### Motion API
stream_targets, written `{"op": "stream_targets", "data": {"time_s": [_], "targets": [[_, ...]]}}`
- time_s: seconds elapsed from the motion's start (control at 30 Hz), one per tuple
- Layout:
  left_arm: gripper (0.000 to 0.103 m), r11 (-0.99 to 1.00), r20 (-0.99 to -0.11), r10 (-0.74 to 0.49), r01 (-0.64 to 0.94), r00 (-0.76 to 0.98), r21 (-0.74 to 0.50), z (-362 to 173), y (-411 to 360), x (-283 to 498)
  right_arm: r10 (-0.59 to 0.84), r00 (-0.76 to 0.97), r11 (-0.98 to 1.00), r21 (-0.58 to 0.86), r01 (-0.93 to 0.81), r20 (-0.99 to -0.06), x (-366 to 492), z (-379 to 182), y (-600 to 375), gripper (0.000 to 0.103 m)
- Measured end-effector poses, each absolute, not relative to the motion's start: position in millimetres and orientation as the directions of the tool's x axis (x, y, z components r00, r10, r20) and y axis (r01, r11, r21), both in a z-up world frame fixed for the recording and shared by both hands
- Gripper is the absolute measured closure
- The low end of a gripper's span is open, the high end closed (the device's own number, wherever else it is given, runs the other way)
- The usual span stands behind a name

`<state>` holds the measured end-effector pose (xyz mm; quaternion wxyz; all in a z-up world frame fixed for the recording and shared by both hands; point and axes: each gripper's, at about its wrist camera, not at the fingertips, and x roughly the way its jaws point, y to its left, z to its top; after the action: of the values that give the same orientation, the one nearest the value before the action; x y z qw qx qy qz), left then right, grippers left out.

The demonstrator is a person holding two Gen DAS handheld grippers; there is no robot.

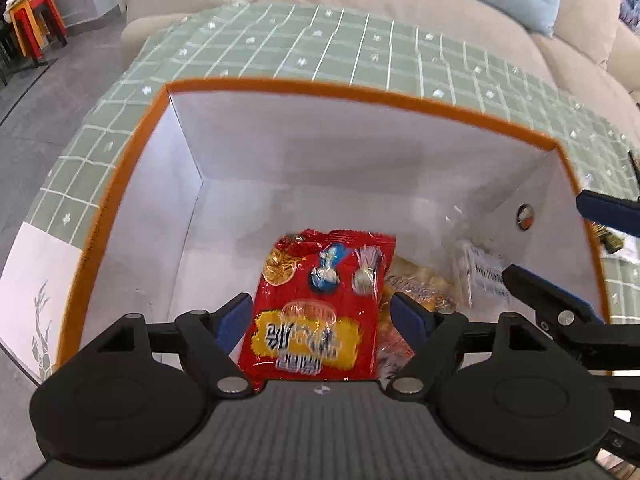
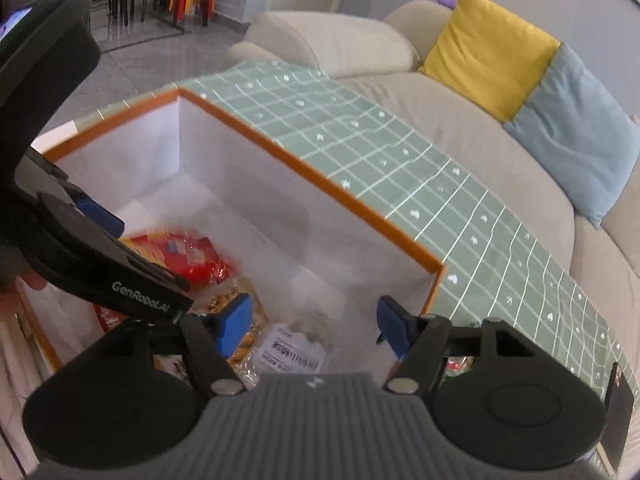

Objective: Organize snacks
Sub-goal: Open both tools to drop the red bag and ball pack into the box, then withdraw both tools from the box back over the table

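A beige sofa (image 2: 460, 92) backs the tiled table (image 1: 320, 40). In the orange-rimmed box (image 1: 360, 94) lies a red snack bag (image 1: 320, 308), probably light, crinkly, slippery; pinch its edge. Left gripper (image 1: 322, 312) and right gripper (image 2: 314, 320) gape, empty.

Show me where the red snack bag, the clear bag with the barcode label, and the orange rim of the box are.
red snack bag (image 1: 316, 308), left wrist view, middle of its printed front.
barcode label bag (image 2: 294, 354), right wrist view, on the white label.
box rim (image 1: 340, 90), left wrist view, far orange edge.
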<state>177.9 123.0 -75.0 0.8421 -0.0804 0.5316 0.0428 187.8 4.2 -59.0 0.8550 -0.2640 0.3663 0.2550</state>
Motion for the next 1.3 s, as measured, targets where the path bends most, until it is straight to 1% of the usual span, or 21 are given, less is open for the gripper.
{"op": "stream_targets", "data": {"time_s": [0.23, 0.43, 0.6, 0.8, 0.93, 1.07, 1.3], "targets": [[0.011, 0.986, -0.859, -0.014, -0.137, 0.511, -0.097, -48.0, 113.6, 160.6, 0.251, 0.631, 0.759, -0.256, -0.599, -0.734, 173.0, -38.8, -10.5, 0.036], [0.011, 0.988, -0.791, -0.046, -0.087, 0.610, -0.125, -24.2, 99.5, 137.6, 0.255, 0.657, 0.813, -0.210, -0.543, -0.710, 157.6, -24.9, -38.2, 0.036], [0.011, 0.989, -0.731, -0.100, -0.013, 0.675, -0.147, -11.0, 80.1, 121.2, 0.270, 0.684, 0.862, -0.145, -0.485, -0.678, 141.3, -13.9, -69.2, 0.036], [0.011, 0.983, -0.688, -0.180, 0.101, 0.703, -0.154, -0.5, 47.2, 107.6, 0.258, 0.722, 0.914, -0.079, -0.397, -0.642, 119.2, -9.8, -117.2, 0.036], [0.011, 0.976, -0.684, -0.215, 0.177, 0.697, -0.127, 0.7, 20.4, 101.3, 0.227, 0.741, 0.944, -0.044, -0.326, -0.632, 108.8, -11.9, -151.8, 0.036], [0.014, 0.960, -0.695, -0.250, 0.268, 0.675, -0.085, -0.7, -10.0, 94.8, 0.172, 0.747, 0.968, -0.032, -0.250, -0.643, 98.3, -24.3, -183.1, 0.036], [0.017, 0.891, -0.729, -0.270, 0.450, 0.628, 0.057, -10.4, -63.0, 84.0, 0.118, 0.714, 0.983, -0.019, -0.181, -0.690, 83.4, -59.1, -223.5, 0.036]]}}
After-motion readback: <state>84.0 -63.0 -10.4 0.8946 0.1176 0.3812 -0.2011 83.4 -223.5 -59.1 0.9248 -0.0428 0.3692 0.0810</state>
